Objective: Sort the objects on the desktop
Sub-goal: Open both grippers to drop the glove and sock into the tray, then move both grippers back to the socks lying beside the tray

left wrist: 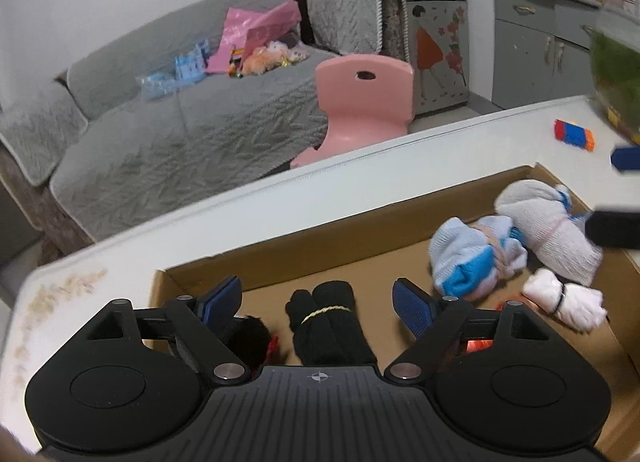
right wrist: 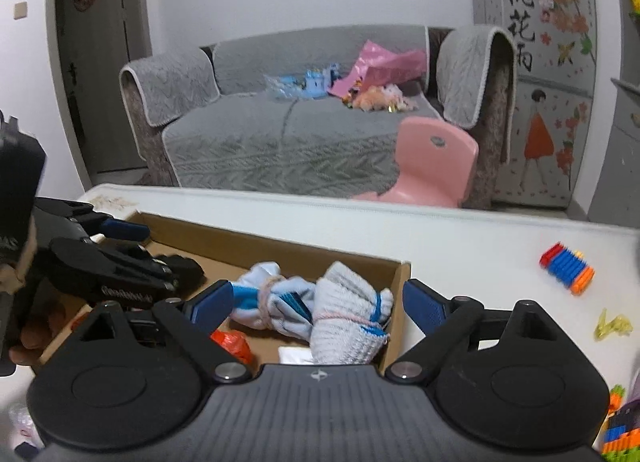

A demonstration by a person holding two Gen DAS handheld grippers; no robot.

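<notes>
Both grippers, left [left wrist: 318,300] and right [right wrist: 318,304], have fingers apart, sock bundles [right wrist: 320,314] lying loose between them; sweeping sideways could drag one out of the cardboard box [left wrist: 360,238].

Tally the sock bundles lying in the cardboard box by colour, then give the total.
Black: 1
Blue and white: 1
Grey with blue trim: 1
White: 1
Total: 4 sock bundles in the cardboard box

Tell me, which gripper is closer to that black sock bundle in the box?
Left. The left gripper hangs open right over the black sock bundle; the right gripper sits farther along the cardboard box, over the pale sock bundles.
</notes>
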